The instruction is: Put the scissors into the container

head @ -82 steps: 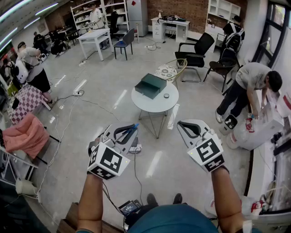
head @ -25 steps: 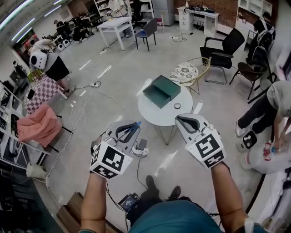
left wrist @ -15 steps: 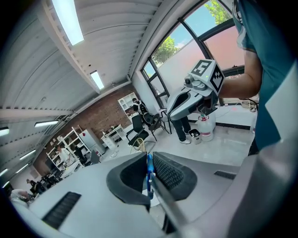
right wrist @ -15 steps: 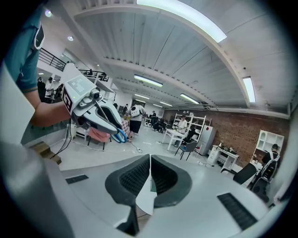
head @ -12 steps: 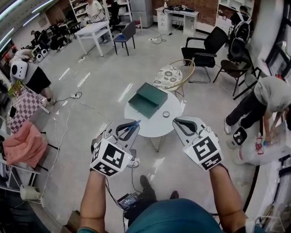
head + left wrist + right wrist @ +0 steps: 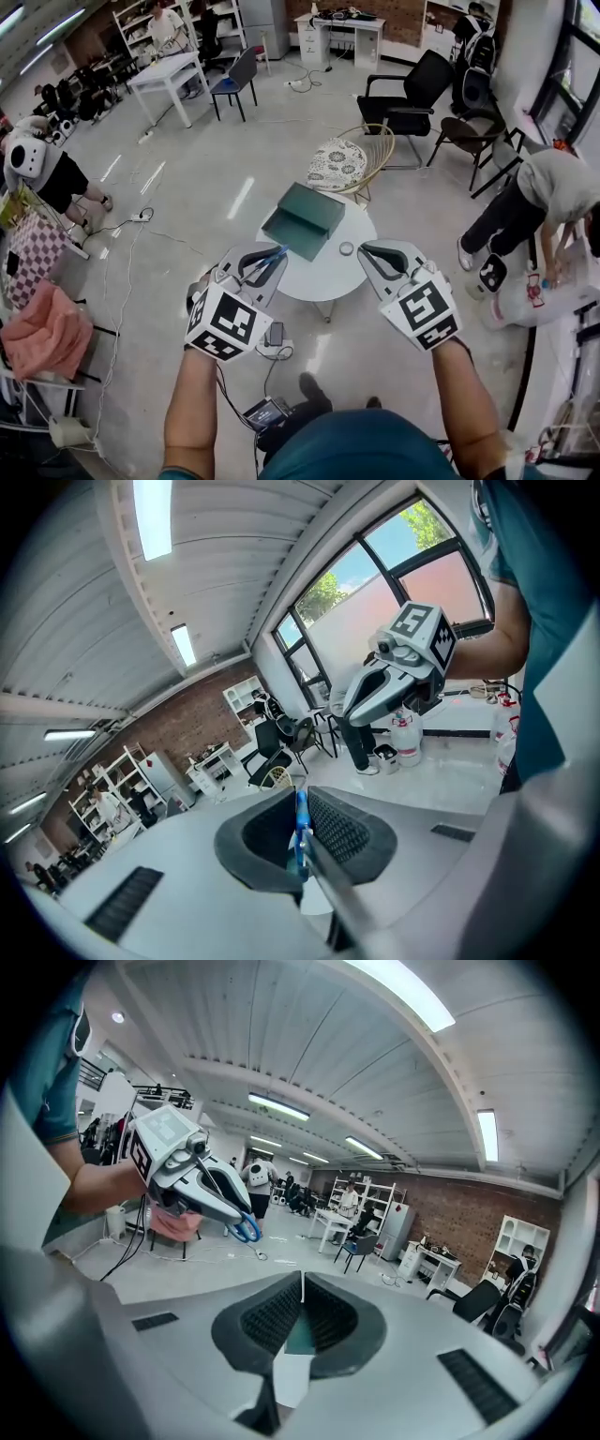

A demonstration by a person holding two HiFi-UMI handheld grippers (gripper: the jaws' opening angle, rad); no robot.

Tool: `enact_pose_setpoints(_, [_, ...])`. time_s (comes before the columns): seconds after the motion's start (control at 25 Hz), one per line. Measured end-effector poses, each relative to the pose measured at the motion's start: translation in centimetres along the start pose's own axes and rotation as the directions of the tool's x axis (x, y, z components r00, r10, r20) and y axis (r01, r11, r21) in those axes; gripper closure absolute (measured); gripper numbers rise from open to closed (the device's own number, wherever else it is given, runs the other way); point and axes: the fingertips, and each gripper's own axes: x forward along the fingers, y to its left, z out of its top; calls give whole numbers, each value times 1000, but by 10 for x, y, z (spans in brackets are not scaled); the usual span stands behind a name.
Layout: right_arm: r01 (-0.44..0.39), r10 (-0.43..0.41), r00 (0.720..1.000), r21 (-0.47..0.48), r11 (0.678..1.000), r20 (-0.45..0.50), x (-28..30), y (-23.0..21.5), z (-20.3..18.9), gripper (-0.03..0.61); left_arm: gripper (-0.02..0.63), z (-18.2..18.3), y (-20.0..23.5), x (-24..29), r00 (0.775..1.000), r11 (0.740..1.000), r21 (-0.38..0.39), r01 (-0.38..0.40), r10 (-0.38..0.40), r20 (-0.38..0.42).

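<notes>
Two grippers aloft by table's (image 6: 349, 274) near edge. Clamps blue scissors (image 6: 275, 256) in left gripper (image 6: 266, 253); holds right gripper (image 6: 367, 251) pressed shut, empty. Green container (image 6: 305, 221) at table's far left edge, apart from scissors.

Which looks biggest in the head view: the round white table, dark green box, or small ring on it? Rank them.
Round white table
Dark green box
Small ring
All sit together, so nearness doesn't skew this.
</notes>
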Motion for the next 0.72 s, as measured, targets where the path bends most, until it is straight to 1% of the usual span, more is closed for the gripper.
enact_pose_setpoints(0.16, [23, -23, 1000, 6, 1000, -7, 39, 4, 18, 540, 558, -22, 41, -3, 1000, 1000, 8, 9, -9, 18])
enact_pose_setpoints(0.36, [46, -46, 999, 2, 999, -9, 81, 19, 40, 540, 558, -56, 78, -13, 999, 1000, 16, 16, -16, 31])
enact_pose_setpoints(0.56, [58, -58, 998, -8, 998, -16, 110, 19, 60, 540, 558, -71, 110, -22, 999, 1000, 9, 12, -13, 47])
enact_pose_setpoints(0.72, [59, -60, 998, -20, 998, -4, 137, 15, 77, 540, 558, -87, 132, -27, 999, 1000, 3, 0, 0, 44])
